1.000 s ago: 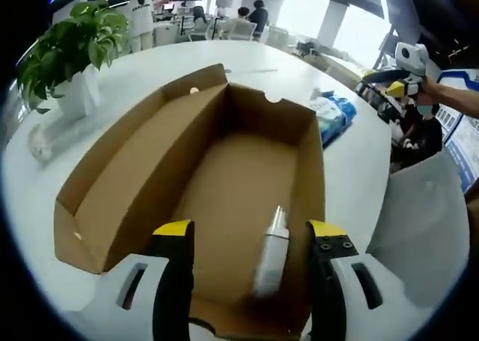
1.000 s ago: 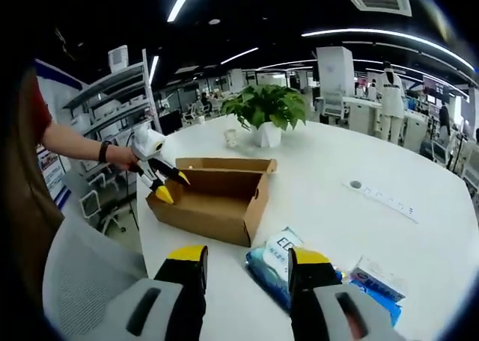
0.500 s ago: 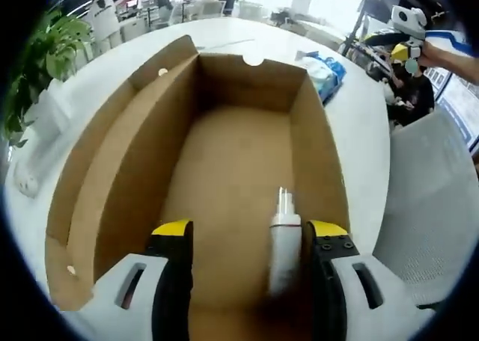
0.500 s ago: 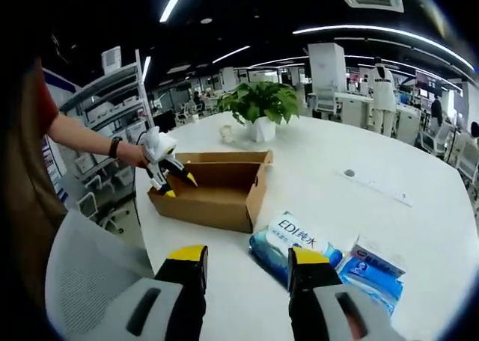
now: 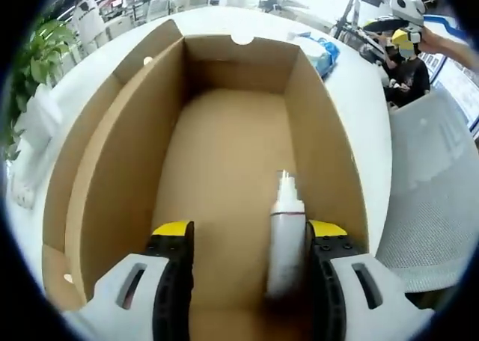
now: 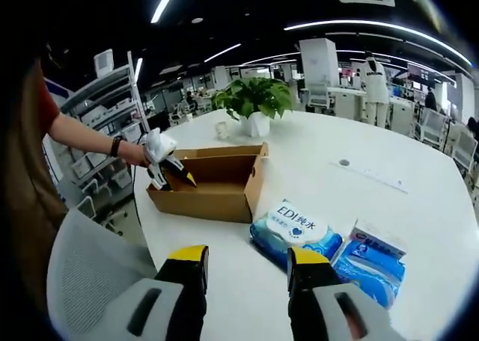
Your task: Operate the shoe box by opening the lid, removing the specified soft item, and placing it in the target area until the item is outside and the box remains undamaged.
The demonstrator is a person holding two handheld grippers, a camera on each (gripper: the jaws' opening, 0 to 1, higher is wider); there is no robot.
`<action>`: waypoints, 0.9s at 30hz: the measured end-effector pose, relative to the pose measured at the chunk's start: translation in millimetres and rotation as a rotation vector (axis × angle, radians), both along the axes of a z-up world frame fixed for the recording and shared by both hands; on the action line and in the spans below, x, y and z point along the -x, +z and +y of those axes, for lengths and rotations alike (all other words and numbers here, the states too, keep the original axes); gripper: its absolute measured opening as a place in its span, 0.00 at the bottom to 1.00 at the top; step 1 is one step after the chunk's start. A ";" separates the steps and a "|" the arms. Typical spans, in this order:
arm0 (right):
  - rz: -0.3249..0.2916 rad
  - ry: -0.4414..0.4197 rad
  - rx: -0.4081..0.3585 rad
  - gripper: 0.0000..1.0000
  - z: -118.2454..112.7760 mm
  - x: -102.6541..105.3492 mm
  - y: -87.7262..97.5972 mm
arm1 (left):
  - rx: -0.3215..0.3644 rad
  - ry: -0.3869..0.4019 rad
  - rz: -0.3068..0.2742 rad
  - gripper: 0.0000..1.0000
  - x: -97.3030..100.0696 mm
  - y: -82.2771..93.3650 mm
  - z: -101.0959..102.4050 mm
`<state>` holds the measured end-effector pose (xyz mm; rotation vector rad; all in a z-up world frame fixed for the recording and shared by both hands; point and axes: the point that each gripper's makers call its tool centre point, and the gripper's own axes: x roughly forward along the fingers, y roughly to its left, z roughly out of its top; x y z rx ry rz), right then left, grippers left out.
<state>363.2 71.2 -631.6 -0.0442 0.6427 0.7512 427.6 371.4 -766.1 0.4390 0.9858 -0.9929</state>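
Observation:
An open brown cardboard shoe box (image 5: 112, 169) lies below me in the left gripper view, its lid flap folded out to the left. A white spray bottle (image 5: 286, 232) lies on the box floor by the right wall. My left gripper (image 5: 247, 236) stands open over the near end of the box, the bottle just inside its right jaw. In the right gripper view the same box (image 6: 206, 184) sits on the white table, and the left gripper (image 6: 168, 173) dips into it. My right gripper (image 6: 247, 262) hangs open above the table edge with nothing in it.
Two blue wet-wipe packs (image 6: 293, 229) (image 6: 372, 262) lie on the round white table (image 6: 374, 199) right of the box. A potted plant (image 6: 254, 102) stands behind it. A grey mesh chair (image 6: 90, 274) sits at the near table edge. A person's arm (image 6: 82, 139) holds the left gripper.
My left gripper has moved down and forward into the box, so the bottle now lies closer between its jaws. The right gripper's view has drifted back slightly; both stay open.

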 end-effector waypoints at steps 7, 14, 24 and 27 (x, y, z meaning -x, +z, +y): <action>0.000 0.015 0.005 0.39 8.0 -0.6 0.6 | -0.018 -0.007 -0.011 0.60 2.1 -2.4 7.4; 0.008 0.021 0.004 0.38 12.1 1.4 -0.2 | -0.043 -0.101 -0.059 0.49 2.7 -7.1 2.7; 0.025 0.009 0.013 0.37 8.9 13.6 -4.2 | -0.080 -0.317 -0.086 0.23 19.4 -12.2 -14.9; 0.029 0.005 0.017 0.37 7.9 16.5 -5.3 | -0.088 -0.352 -0.106 0.20 19.3 -13.6 -17.3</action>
